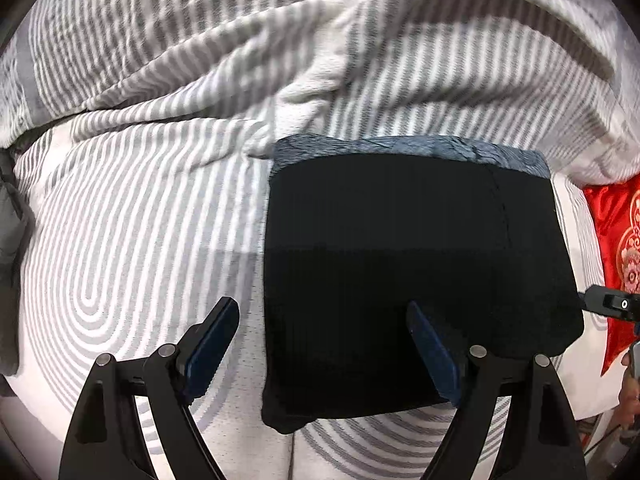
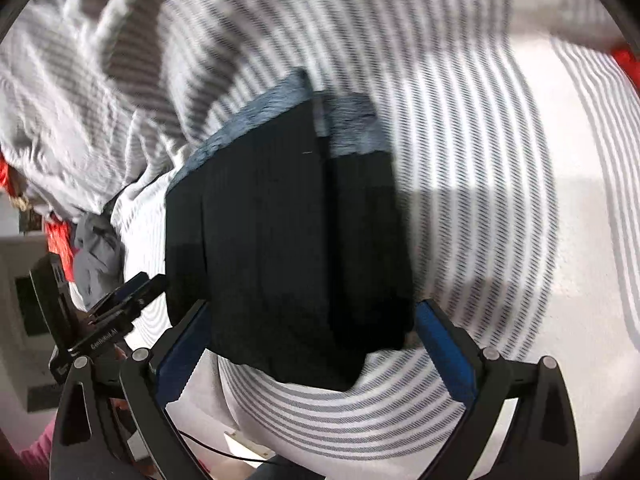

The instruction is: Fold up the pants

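Note:
The black pants (image 1: 400, 260) lie folded into a thick rectangle on the striped bed sheet (image 1: 132, 240), with a grey-blue band along the far edge. My left gripper (image 1: 320, 306) is open over their near left edge, one finger above the sheet and the other above the black cloth, holding nothing. In the right wrist view the pants (image 2: 288, 240) lie between and beyond the wide-open fingers of my right gripper (image 2: 314, 306), whose pads do not press on them. The left gripper (image 2: 132, 292) shows at the pants' left side. A tip of the right gripper (image 1: 608, 304) pokes in at the pants' right edge.
A rumpled striped duvet (image 1: 280, 40) is piled along the far side of the bed. A red embroidered cushion (image 1: 616, 232) lies right of the pants and a grey cloth (image 1: 12, 220) at the left edge. A pink sleeve (image 2: 36, 448) shows low left.

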`<state>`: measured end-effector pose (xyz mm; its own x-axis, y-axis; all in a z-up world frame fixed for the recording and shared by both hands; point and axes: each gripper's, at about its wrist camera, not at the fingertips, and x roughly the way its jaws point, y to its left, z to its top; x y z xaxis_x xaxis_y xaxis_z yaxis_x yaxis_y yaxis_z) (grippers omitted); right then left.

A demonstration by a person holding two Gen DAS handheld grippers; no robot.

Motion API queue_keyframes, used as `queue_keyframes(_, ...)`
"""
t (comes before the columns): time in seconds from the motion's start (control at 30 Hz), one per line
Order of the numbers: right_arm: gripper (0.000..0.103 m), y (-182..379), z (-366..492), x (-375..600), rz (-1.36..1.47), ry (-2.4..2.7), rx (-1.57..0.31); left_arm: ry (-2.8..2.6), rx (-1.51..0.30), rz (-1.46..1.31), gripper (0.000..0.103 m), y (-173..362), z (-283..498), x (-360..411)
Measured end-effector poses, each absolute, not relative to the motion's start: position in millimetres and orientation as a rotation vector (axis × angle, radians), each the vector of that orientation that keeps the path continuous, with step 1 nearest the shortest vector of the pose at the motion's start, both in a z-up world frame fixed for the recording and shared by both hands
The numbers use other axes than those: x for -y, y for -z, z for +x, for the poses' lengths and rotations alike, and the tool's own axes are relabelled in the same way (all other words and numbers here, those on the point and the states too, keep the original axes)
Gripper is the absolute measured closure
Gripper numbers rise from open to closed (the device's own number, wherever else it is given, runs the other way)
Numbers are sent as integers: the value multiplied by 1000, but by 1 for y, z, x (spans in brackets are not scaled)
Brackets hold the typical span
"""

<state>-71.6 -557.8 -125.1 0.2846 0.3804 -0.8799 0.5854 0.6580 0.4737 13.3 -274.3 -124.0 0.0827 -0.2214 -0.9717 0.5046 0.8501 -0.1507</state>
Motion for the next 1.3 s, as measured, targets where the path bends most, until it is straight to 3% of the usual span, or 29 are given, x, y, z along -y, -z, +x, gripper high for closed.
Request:
queue_keyframes(0.47,3,146,-56,583,939,0,-1258,729,-1490,153,16,147,44,271)
queue_keyframes(0.7,12,167,-46,580,916,-93,-1293,824,-1565,150,16,170,46,258)
queue_keyframes(1.07,14,181,-33,584,1000,-113,-1274,829,-1609,78,16,179,46,269)
queue_keyframes(1.13,22,179,-30,581,985,-92,-1294,820,-1584,100,16,177,41,274)
queue_keyframes(1.17,27,177,-30,578,976,-85,-1301,819,-1568,103,25,175,38,276)
queue_keyframes(1.23,45,170,-30,577,981,-85,-1290,821,-1537,98,34,167,32,279)
queue_keyframes(1.3,55,163,-34,577,1001,-95,-1268,817,-1505,116,41,159,26,282)
